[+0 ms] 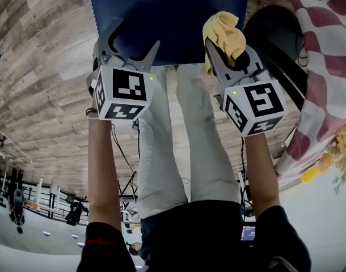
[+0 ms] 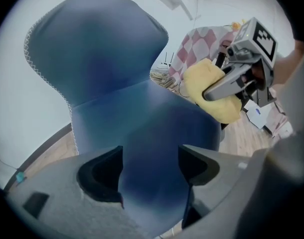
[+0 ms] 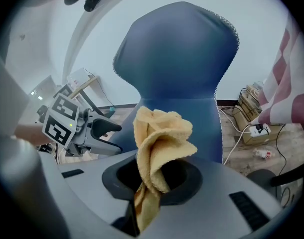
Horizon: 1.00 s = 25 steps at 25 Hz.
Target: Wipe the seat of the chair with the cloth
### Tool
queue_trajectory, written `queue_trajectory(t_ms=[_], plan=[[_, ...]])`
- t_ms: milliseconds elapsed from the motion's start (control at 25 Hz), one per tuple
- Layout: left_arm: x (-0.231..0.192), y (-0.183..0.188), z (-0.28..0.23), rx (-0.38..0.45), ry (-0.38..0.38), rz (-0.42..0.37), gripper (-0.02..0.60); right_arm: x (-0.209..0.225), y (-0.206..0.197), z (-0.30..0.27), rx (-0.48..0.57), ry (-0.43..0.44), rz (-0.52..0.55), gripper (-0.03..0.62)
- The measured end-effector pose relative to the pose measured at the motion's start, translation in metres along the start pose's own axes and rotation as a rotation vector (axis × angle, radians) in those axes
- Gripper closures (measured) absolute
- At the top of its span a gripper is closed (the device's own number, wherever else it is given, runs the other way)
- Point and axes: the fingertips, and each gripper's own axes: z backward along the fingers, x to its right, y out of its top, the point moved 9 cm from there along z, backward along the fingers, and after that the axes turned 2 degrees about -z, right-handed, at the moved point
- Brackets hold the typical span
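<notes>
Wood floor point(image 1: 42, 67) under edge-cropped chair point(image 1: 173, 16); left gripper point(image 2: 151, 153) jaws spread, right gripper point(image 3: 152, 176) jaws pinching cloth point(image 3: 159, 138)

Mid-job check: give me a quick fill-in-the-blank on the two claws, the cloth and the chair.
The right claw is shut on a ____ cloth.
The left claw is ____, with nothing gripped.
The chair in front of both claws is ____ in colour.
Missing words: yellow; open; blue.
</notes>
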Motion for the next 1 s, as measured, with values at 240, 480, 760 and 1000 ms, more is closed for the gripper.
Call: queue_trajectory(t_ms=[240,480,760,1000], plan=[[0.005,-0.01,-0.011,-0.035,0.015,0.008,0.239,0.009,-0.006,0.002,-0.005,-0.006,-0.005,0.539],[0.006,-0.016,-0.019,-0.068,0.025,-0.002,0.239,0.011,-0.005,0.002,0.0,-0.008,-0.014,0.539],[0.003,-0.021,-0.025,-0.062,0.034,-0.007,0.236,0.012,-0.005,-0.004,-0.009,-0.008,-0.022,0.539],[0.0,-0.021,-0.028,-0.071,0.003,0.019,0.236,0.015,-0.003,-0.011,-0.017,-0.014,-0.025,0.539]])
